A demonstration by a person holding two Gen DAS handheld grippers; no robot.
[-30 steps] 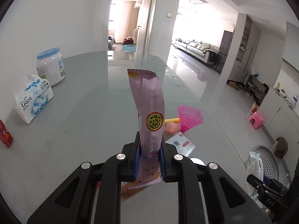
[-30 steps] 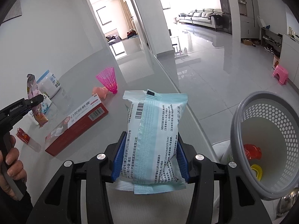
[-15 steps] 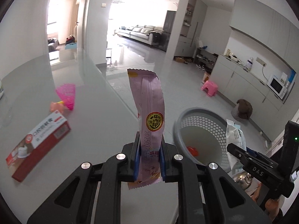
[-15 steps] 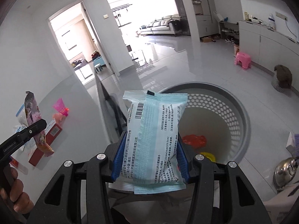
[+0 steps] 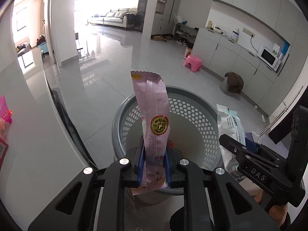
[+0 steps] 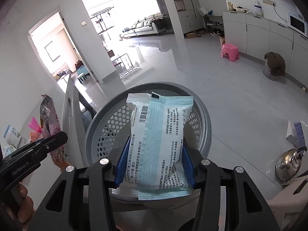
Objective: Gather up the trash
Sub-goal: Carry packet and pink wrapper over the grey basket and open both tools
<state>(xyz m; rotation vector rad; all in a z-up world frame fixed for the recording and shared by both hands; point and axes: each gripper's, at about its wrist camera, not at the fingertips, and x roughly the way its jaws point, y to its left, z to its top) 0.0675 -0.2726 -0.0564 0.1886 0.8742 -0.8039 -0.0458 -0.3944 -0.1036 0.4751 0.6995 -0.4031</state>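
My left gripper (image 5: 154, 165) is shut on a tall pink snack wrapper (image 5: 154, 111) and holds it upright over the grey perforated waste basket (image 5: 192, 115). My right gripper (image 6: 154, 165) is shut on a light blue and white wipes packet (image 6: 157, 140), also over the basket (image 6: 107, 127). In the left wrist view the right gripper (image 5: 250, 165) with its packet (image 5: 229, 129) is at the right. In the right wrist view the left gripper (image 6: 38, 150) with the wrapper (image 6: 48, 123) is at the left. A bit of red trash (image 5: 171, 144) shows in the basket.
The glass table edge (image 5: 63, 115) runs to the left of the basket, with a pink shuttlecock (image 5: 4, 109) and a red box (image 5: 2, 148) on it. On the floor are a pink stool (image 6: 230, 52), a kettle (image 6: 288, 163) and a covered bin (image 6: 274, 65).
Both grippers have swung from the table toward the basket and now hang over its opening, each still holding its item.
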